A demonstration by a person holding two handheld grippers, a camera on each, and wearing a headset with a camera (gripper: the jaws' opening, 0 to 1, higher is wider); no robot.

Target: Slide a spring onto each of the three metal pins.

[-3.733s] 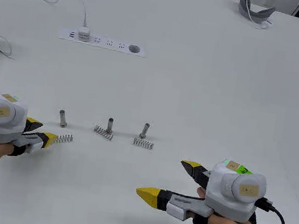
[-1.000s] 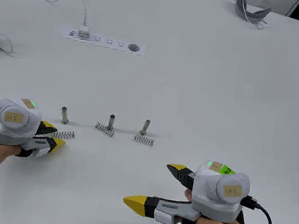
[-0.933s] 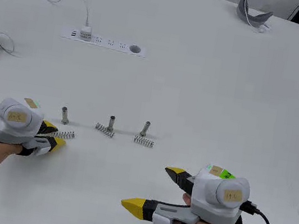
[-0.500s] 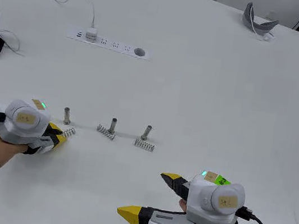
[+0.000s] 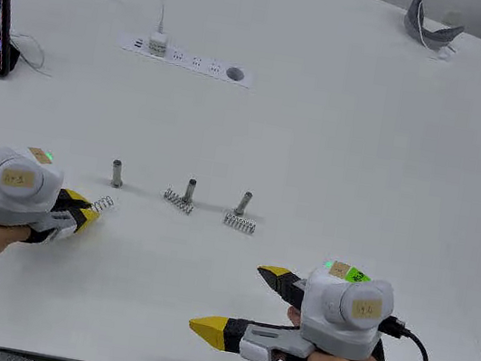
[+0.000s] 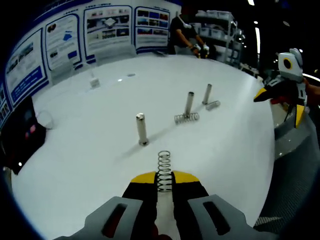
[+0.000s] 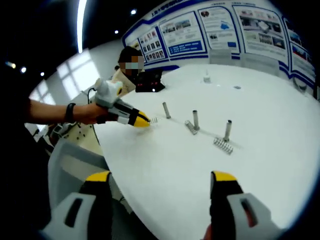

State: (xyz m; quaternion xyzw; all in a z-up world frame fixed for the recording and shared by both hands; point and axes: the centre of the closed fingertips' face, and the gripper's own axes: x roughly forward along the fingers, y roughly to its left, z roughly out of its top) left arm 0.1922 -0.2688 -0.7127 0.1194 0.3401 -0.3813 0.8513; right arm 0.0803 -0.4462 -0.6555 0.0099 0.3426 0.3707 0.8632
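Spring (image 6: 164, 162), held by one end in the left gripper's (image 6: 164, 178) closed jaws, points toward the nearest metal pin (image 6: 141, 129), ready for threading, while the right gripper's (image 7: 160, 176) jaws stand wide open and empty.

Open desk (image 5: 343, 169) spreads between the right gripper (image 5: 229, 298) and the row of pins (image 5: 189, 190). The pins stand apart, but their near side is crowded (one spring (image 5: 177, 200) at the middle pin's foot, another spring (image 5: 239, 224) before the right pin). A power strip (image 5: 186, 58) lies well behind.

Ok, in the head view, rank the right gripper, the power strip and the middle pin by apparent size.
Largest: right gripper, though it's nearest the camera.
Then: power strip.
Smallest: middle pin.
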